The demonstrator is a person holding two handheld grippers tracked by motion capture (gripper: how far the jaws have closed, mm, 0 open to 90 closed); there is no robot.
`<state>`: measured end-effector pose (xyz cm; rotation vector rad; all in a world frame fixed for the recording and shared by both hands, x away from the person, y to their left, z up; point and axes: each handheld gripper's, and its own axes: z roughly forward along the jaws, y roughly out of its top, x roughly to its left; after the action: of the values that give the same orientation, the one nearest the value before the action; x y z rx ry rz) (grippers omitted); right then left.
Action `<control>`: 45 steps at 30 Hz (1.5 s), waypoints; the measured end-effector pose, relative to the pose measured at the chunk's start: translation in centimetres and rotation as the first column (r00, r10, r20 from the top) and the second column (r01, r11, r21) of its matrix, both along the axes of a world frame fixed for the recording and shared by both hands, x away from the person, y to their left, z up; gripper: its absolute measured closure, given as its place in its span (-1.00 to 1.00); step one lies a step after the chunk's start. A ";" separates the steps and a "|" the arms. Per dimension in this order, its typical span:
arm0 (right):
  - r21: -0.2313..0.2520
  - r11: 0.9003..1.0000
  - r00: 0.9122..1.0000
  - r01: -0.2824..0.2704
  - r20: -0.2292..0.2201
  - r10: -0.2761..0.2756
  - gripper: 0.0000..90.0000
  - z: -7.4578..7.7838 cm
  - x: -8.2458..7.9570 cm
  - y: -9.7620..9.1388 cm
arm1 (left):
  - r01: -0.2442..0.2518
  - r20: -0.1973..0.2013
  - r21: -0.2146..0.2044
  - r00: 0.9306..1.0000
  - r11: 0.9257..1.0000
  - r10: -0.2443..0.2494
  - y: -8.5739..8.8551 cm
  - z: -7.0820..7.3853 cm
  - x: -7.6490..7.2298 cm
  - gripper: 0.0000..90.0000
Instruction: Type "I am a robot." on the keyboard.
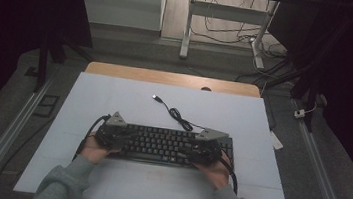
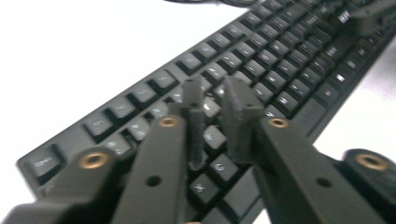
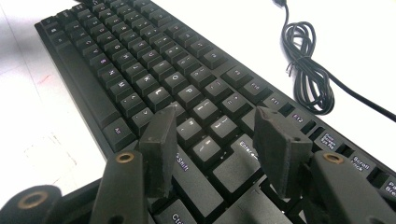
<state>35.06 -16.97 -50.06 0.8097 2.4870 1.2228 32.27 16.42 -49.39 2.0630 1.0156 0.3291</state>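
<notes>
A black keyboard (image 1: 169, 146) lies on the white mat (image 1: 114, 97), its keys facing up. Its cable (image 1: 178, 115) runs back in a small coil to a USB plug (image 1: 156, 97) lying loose on the mat. My left gripper (image 1: 122, 136) is over the keyboard's left end. In the left gripper view its jaws (image 2: 212, 88) stand a narrow gap apart above the keys (image 2: 280, 60), with nothing between them. My right gripper (image 1: 194, 149) is over the right end. There its jaws (image 3: 215, 119) are spread wide over the keys (image 3: 140, 60) near Enter and Shift, next to the coiled cable (image 3: 308, 70).
The mat covers a wooden table whose far edge (image 1: 167, 77) shows beyond it. Metal rails (image 1: 15, 126) run along both sides of the table. A desk frame with loose cables (image 1: 232, 30) stands on the floor farther back.
</notes>
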 end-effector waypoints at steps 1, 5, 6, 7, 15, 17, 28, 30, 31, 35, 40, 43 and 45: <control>0.000 1.000 1.000 0.000 0.000 0.000 0.11 0.0 0.0 0.0 | -0.010 0.001 -0.004 1.000 1.000 0.010 0.1 0.0 0.0 0.52; 0.000 1.000 1.000 0.000 0.002 0.000 0.11 0.0 0.0 -0.1 | -0.043 -0.003 -0.005 0.999 0.999 0.043 0.8 0.0 0.2 0.30; -0.004 1.000 1.000 -0.002 0.002 0.002 0.11 0.0 0.0 -0.1 | -0.049 -0.007 -0.007 0.999 0.999 0.049 0.9 0.0 0.3 0.26; -0.002 1.000 1.000 -0.001 0.001 0.001 0.11 0.0 0.0 -0.1 | -0.056 -0.010 -0.006 0.998 0.998 0.056 1.0 0.0 0.3 0.22; 0.000 1.000 1.000 0.000 0.001 0.000 0.11 0.0 0.0 0.0 | -0.065 -0.010 0.004 0.998 0.998 0.065 1.1 -0.1 0.3 0.05; 0.000 1.000 1.000 -0.001 0.002 0.001 0.11 0.0 0.0 0.0 | -0.066 -0.011 0.005 0.998 0.998 0.066 1.1 -0.1 0.3 0.03; 0.002 1.000 1.000 -0.004 0.005 0.004 0.11 0.2 0.0 0.0 | -0.065 -0.015 0.008 0.998 0.998 0.065 1.0 -0.2 0.4 -0.01; 0.006 1.000 1.000 -0.006 0.008 0.006 0.11 0.3 0.0 0.1 | -0.065 -0.016 0.009 0.998 0.998 0.065 1.0 -0.2 0.4 -0.02; 0.009 1.000 1.000 -0.007 0.009 0.007 0.11 0.3 0.0 0.2 | -0.065 -0.016 0.009 0.998 0.998 0.065 1.0 -0.2 0.4 -0.02; 0.010 1.000 1.000 -0.009 0.011 0.009 0.11 0.5 0.1 0.7 | -0.064 -0.017 0.014 0.998 0.998 0.064 1.0 -0.2 0.4 -0.03; 0.012 1.000 1.000 -0.008 0.011 0.007 0.12 0.7 0.3 1.6 | -0.062 -0.018 0.018 0.998 0.998 0.063 0.9 -0.3 0.4 -0.05; 0.009 1.000 1.000 -0.008 0.009 0.008 0.12 0.7 0.5 2.2 | -0.061 -0.018 0.019 0.998 0.998 0.062 0.9 -0.3 0.4 -0.05; 0.013 1.000 1.000 -0.012 0.011 0.012 0.12 0.8 0.7 2.7 | -0.062 -0.018 0.019 0.998 0.998 0.062 0.9 -0.3 0.4 -0.05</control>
<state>35.72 -14.32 -49.28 0.7907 2.4817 1.2450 32.69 17.32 -49.70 2.0575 1.0932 0.3534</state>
